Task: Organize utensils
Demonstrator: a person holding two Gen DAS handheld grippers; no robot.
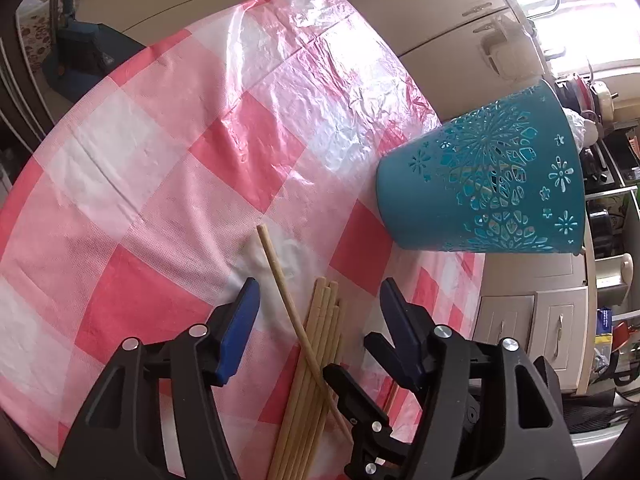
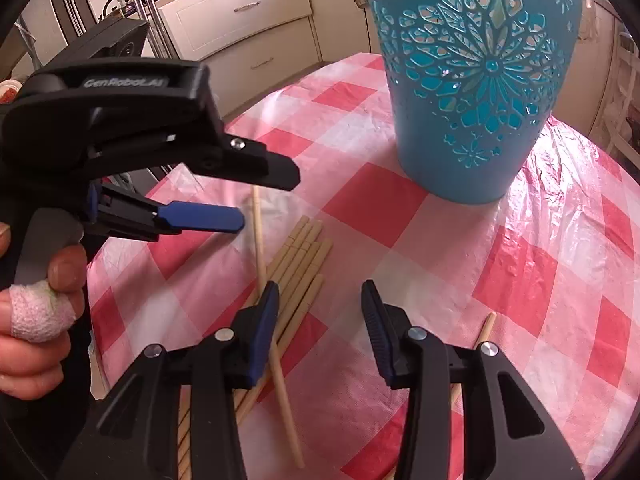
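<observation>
Several bamboo chopsticks (image 1: pixel 320 344) lie bundled on the pink checked tablecloth (image 1: pixel 168 184), one loose chopstick (image 1: pixel 280 276) crossing them. A teal cut-out utensil holder (image 1: pixel 480 184) stands upright beyond them. My left gripper (image 1: pixel 318 296) is open and empty, its jaws either side of the chopsticks, just above them. In the right wrist view the bundle (image 2: pixel 300 264) lies ahead left, the holder (image 2: pixel 472 80) stands behind, and one chopstick (image 2: pixel 482 332) lies apart at right. My right gripper (image 2: pixel 318 300) is open and empty above the cloth. The left gripper (image 2: pixel 224 216) shows at left.
The round table's edge (image 1: pixel 476 304) drops off close to the holder. Cream kitchen cabinets (image 2: pixel 248 28) stand behind the table. A black device on a stand (image 1: pixel 80 60) sits past the far edge. A cluttered counter with pots (image 1: pixel 592 104) is at right.
</observation>
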